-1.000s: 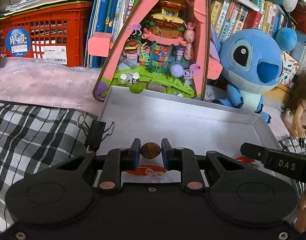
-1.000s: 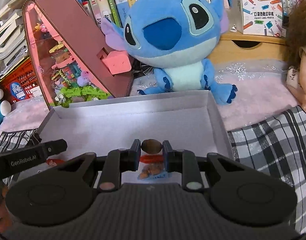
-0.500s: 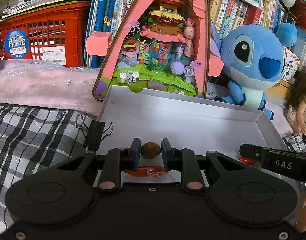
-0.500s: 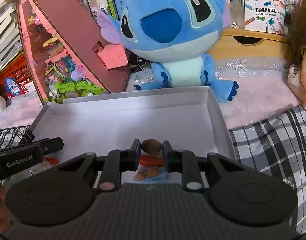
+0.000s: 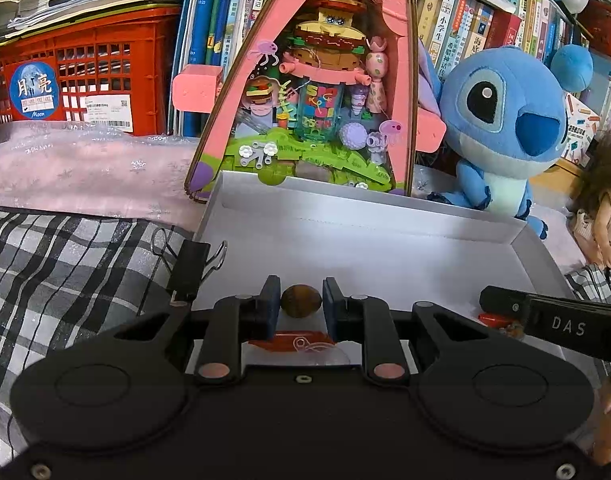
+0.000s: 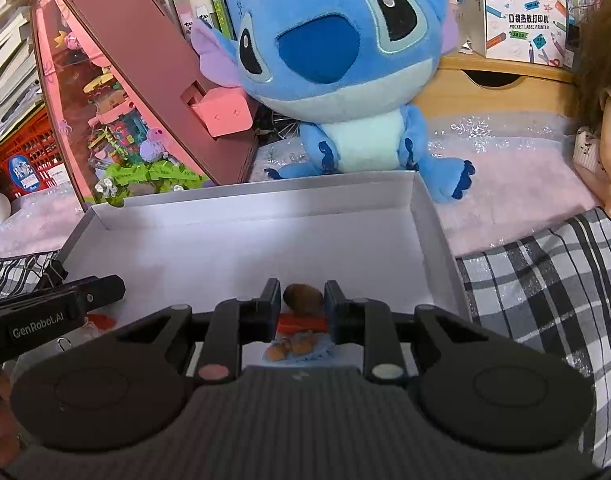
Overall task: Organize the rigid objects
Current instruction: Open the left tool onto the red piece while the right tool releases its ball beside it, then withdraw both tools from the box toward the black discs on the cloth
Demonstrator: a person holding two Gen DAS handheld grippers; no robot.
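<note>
Here, both grippers sit low over the white box [image 5: 385, 236]. Left gripper [image 5: 301, 306]: fingers narrowly parted, a small brown oval nut [image 5: 301, 301] pinched between the pads. Right gripper [image 6: 303, 304]: same narrow gap, closed on its own brown nut [image 6: 303, 295]. Beneath each, red-and-clear packets lie on the box floor.

Left view alone shows the black binder clip [image 5: 189, 268] at the box's left wall, on the plaid cloth [image 5: 65, 272]. Right view alone shows the wooden drawer [image 6: 493, 80] and label printer carton [image 6: 521, 16] behind the blue plush [image 6: 345, 72].
</note>
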